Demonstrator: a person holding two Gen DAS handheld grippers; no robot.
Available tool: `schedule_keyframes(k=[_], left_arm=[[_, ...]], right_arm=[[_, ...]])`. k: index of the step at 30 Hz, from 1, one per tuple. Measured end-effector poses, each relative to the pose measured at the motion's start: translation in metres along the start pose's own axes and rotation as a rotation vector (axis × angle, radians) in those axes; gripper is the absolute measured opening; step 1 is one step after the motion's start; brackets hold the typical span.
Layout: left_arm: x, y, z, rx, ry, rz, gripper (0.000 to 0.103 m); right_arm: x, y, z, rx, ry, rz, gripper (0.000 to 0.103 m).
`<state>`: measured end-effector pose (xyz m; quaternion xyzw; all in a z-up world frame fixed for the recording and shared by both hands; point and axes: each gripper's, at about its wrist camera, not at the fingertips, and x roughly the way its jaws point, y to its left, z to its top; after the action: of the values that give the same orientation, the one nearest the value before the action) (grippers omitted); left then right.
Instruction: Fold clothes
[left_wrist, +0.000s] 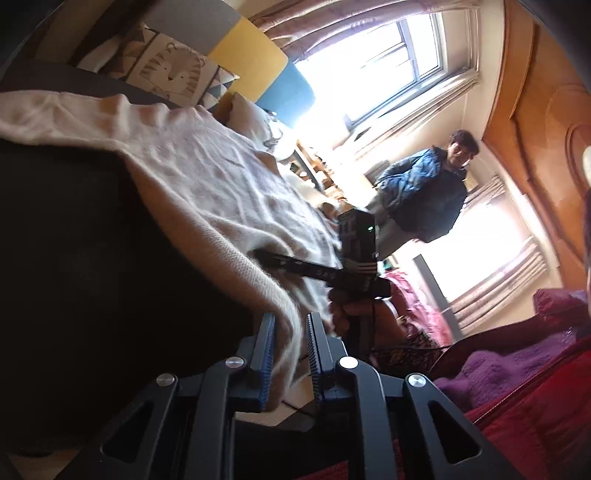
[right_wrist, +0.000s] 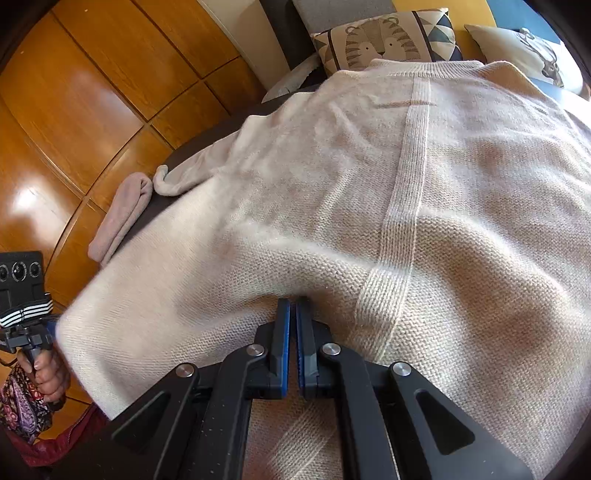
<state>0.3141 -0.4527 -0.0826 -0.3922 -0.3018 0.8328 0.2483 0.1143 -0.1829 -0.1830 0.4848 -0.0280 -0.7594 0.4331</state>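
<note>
Right wrist view shows us the right tool (right_wrist: 292, 314) closed on the cream sweater (right_wrist: 369, 184) hem, while the left tool (left_wrist: 291, 328) pinches its edge between narrow jaws.

A: What does the right gripper (right_wrist: 292, 314) hold?
B: Its jaws are closed on the hem of the cream sweater (right_wrist: 369, 177).
A: And at the left?
B: The left gripper (right_wrist: 51, 325) at the sweater's corner.

the sweater (right_wrist: 369, 184) runs off the right edge; its hem by the left claw (left_wrist: 291, 325) is motion-blurred.
</note>
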Motion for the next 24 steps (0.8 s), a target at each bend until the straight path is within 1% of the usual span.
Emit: schedule_keyframes(k=[3,4,5,6,7,8,9,10,11,13,15,17,19,20,21,23,24], left_arm=[[-0.001,0.020,-0.013,-0.055,0.049,0.184,0.012],[0.000,0.030,-0.017,-0.091,0.066,0.237,0.012],[-0.002,0.038,-0.019,-0.129,0.068,0.267,0.010],[-0.004,0.047,-0.022,-0.164,0.052,0.261,0.009],[-0.007,0.051,-0.021,-0.198,0.029,0.229,0.010],[-0.009,0.051,-0.018,-0.215,0.004,0.219,0.012],[-0.009,0.046,-0.013,-0.206,-0.023,0.225,0.013],[-0.008,0.037,-0.006,-0.173,-0.055,0.235,0.014],[-0.003,0.025,0.001,-0.132,-0.078,0.239,0.016],[0.017,0.001,0.018,-0.040,-0.074,0.257,0.018],[0.047,-0.009,0.031,0.034,-0.012,0.293,0.018],[0.078,-0.013,0.042,0.090,0.056,0.332,0.018],[0.105,-0.008,0.043,0.106,0.124,0.377,0.018],[0.115,-0.007,0.042,0.121,0.150,0.415,0.018],[0.118,-0.008,0.039,0.148,0.157,0.442,0.018],[0.121,-0.009,0.032,0.206,0.161,0.489,0.018],[0.120,-0.010,0.030,0.230,0.165,0.523,0.018]], right_arm=[[0.000,0.000,0.000,0.000,-0.005,-0.005,0.000],[0.000,0.001,0.000,-0.003,-0.006,-0.006,0.000],[0.001,0.001,0.000,-0.005,-0.008,-0.007,0.001],[0.001,0.002,0.000,-0.004,-0.009,-0.007,0.001],[0.001,0.002,0.000,-0.002,-0.011,-0.008,0.001],[0.001,0.003,0.000,-0.001,-0.013,-0.009,0.001],[0.001,0.004,0.001,0.001,-0.014,-0.010,0.001],[-0.003,0.008,0.000,-0.024,-0.017,-0.027,0.005],[-0.007,0.012,-0.001,-0.050,-0.020,-0.045,0.006],[-0.014,0.021,-0.003,-0.102,-0.026,-0.081,0.006],[-0.022,0.030,-0.005,-0.155,-0.032,-0.117,0.006],[-0.031,0.037,-0.007,-0.217,-0.011,-0.161,0.006],[-0.038,0.037,-0.010,-0.243,0.027,-0.175,0.006],[-0.040,0.036,-0.012,-0.255,0.050,-0.184,0.006],[-0.042,0.035,-0.014,-0.267,0.073,-0.194,0.006],[-0.044,0.031,-0.020,-0.305,0.124,-0.241,0.013],[-0.044,0.027,-0.024,-0.315,0.156,-0.271,0.022]])
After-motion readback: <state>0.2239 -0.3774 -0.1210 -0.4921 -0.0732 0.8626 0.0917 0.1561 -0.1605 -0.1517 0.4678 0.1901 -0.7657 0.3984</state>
